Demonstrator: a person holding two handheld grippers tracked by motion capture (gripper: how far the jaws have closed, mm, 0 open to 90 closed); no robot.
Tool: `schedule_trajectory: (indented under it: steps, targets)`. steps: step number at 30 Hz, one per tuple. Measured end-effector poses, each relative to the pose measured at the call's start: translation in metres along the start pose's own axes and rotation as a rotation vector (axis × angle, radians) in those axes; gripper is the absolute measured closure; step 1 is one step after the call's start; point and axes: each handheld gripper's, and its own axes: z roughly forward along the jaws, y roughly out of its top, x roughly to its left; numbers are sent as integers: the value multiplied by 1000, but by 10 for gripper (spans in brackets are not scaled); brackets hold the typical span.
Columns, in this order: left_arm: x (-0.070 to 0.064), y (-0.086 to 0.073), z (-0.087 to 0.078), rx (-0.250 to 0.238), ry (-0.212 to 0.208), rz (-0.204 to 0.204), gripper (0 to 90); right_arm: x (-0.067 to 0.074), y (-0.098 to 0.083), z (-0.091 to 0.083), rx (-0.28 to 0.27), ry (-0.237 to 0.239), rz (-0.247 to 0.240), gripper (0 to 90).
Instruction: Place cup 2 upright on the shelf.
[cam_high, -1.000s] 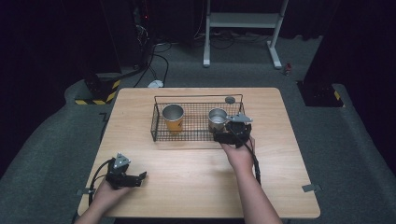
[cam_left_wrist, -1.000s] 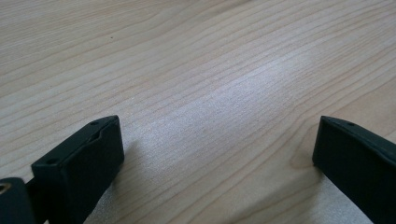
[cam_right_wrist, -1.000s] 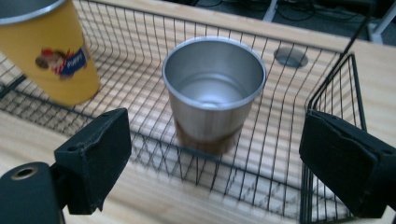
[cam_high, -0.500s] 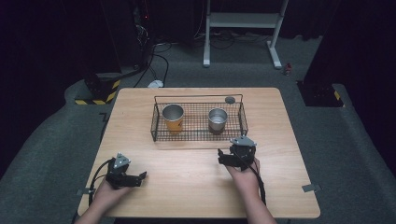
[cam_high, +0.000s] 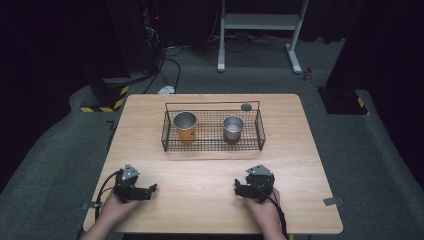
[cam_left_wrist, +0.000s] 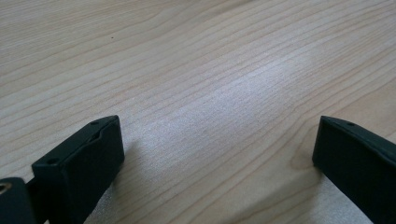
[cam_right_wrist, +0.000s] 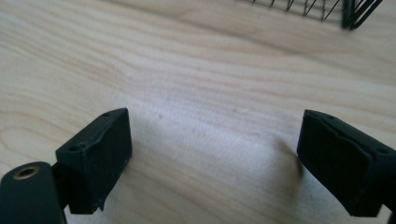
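Resting released and empty on the surface, left tool and right tool, well apart from the steel cups standing in the wire basket, risking snagging its rim when reaching in.

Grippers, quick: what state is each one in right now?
Left gripper: open, nothing between its jaws, low over the table.
Right gripper: open, empty, near the wire basket.

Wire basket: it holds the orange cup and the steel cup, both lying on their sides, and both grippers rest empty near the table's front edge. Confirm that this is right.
Not quite. In the high view both the orange cup and the steel cup stand upright in the wire basket, mouths up. The rest holds: the left gripper and right gripper sit empty near the front edge, jaws apart.
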Motion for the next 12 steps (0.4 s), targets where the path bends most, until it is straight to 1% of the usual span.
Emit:
schedule_trajectory:
  steps: [3, 6, 8, 12]
  targets:
    - [0, 0, 0, 0, 1, -1, 25, -1, 1, 1, 7, 9, 11, 102]
    - [-1, 0, 0, -1, 2, -9, 26, 2, 1, 1, 4, 1, 16, 102]
    - [-1, -1, -1, -2, 4, -10, 27, 5, 1, 1, 5, -10, 30, 104]
    - [-1, -1, -1, -2, 6, -13, 31, 8, 2, 2, 3, -13, 28, 106]
